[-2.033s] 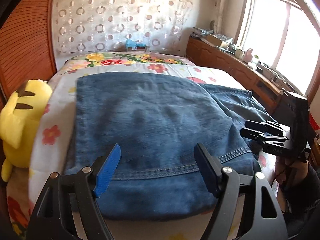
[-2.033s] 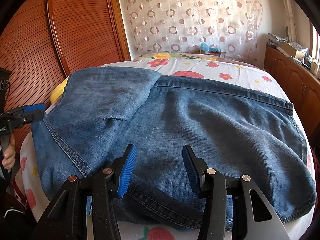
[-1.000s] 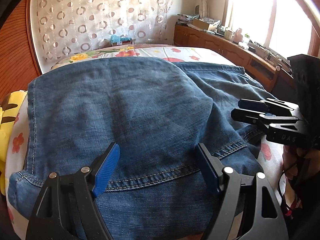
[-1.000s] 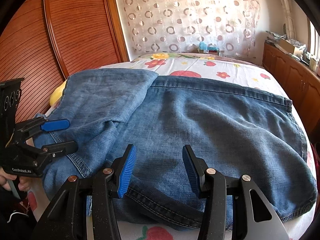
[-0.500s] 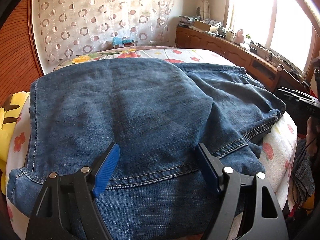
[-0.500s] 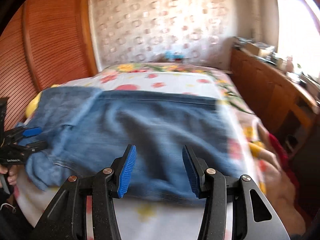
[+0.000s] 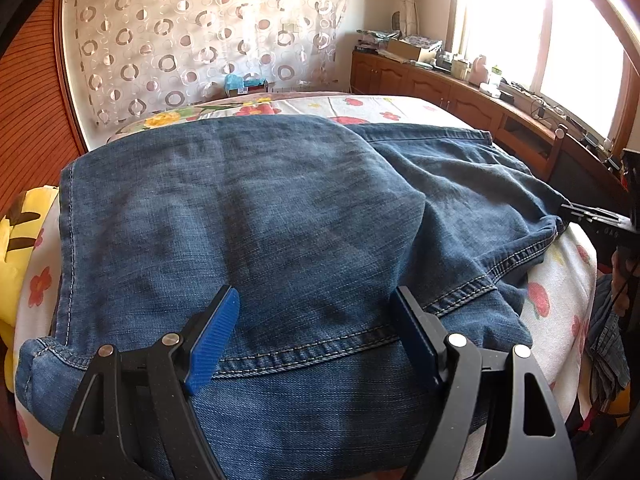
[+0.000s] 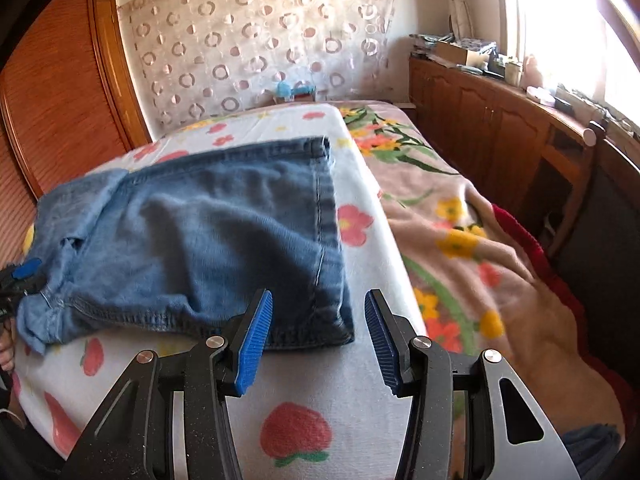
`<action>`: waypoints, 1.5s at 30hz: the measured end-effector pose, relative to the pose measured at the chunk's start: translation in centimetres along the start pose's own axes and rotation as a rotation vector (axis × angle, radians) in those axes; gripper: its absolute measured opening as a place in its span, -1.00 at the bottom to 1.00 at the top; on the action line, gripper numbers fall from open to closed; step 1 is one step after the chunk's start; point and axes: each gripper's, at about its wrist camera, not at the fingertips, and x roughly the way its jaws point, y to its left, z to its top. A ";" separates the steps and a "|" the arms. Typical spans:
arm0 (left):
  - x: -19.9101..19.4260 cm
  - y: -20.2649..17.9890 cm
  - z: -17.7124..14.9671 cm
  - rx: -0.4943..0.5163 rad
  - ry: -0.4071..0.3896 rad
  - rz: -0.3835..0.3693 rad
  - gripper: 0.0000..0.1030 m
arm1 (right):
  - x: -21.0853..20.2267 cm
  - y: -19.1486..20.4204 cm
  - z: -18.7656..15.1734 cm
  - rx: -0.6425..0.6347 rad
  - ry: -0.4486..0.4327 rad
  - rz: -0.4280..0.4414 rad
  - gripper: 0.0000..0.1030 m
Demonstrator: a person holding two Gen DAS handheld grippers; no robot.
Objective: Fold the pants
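Left wrist view
Pants (image 7: 248,216): blue denim, spread over the flowered bed (image 7: 560,292); one thick layer folded over the near part, a second panel running off to the right.
Left gripper (image 7: 314,332): jaws wide apart, blue pads hovering above the stitched seam, holding nothing.
Right gripper (image 7: 592,220): seen at the right edge beside the denim hem; whether spread or closed cannot be told from here.
Plush toy (image 7: 20,232): yellow, at the left edge of the bed, just beside the denim.
Handling: judged heavy, soft and limp; likely to sag and drag rather than slide; not fragile.

Right wrist view
Pants (image 8: 224,224): lying flat on the bed (image 8: 360,400), folded corner nearest the camera, somewhat blurred.
Right gripper (image 8: 318,338): jaws parted and empty, poised over the near right corner of the denim.
Left gripper (image 8: 16,280): at the far left edge, against the bunched end.
Where to hold: probably best at the doubled hem or a stitched seam, pinching both layers at a corner, one gripper at each end so the fold stays square.
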 end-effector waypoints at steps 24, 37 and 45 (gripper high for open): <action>-2.9 0.0 0.8 -0.039 -0.041 -0.010 0.52 | -3.6 2.0 3.3 -0.093 -0.123 0.090 -0.67; -5.7 1.9 1.8 -0.063 -0.104 0.020 0.52 | -6.6 5.8 7.0 -0.202 -0.228 0.251 -0.67; -7.3 3.8 1.6 -0.091 -0.133 0.047 0.52 | -6.3 10.7 9.5 -0.311 -0.272 0.396 -0.67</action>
